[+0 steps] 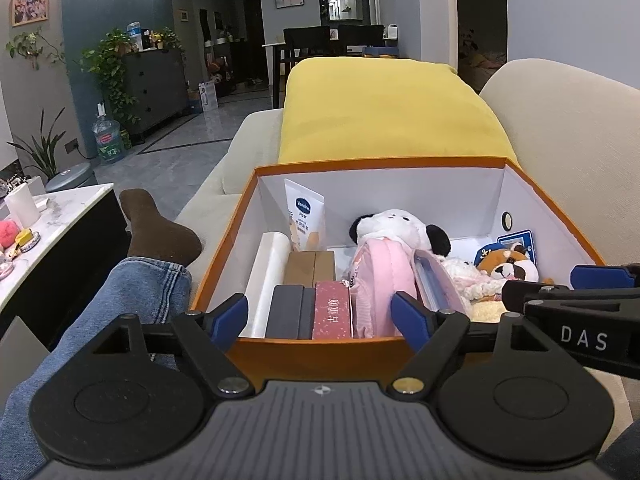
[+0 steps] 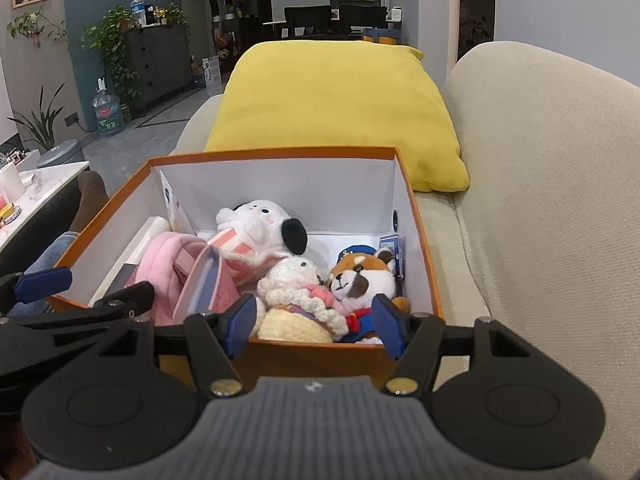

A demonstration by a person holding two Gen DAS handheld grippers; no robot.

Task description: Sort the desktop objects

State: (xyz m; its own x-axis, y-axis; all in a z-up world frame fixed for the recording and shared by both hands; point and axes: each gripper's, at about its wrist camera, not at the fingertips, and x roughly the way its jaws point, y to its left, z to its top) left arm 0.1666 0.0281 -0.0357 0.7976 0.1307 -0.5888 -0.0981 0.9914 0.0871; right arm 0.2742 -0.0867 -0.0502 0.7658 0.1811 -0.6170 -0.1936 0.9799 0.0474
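Both the left gripper (image 1: 320, 316) and right gripper (image 2: 312, 320) were held released and empty above the packed box (image 1: 316, 354), so sorting was judged nearly finished, with only withdrawal called for.

Both claws, left (image 1: 320, 320) and right (image 2: 314, 326), agape

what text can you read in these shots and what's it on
"Vaseline": cream tube at the box's back left; the print below it is too small to read.
"DAS": right gripper body.
"古道前", a rough reading: red box.
Blue card: print too small.
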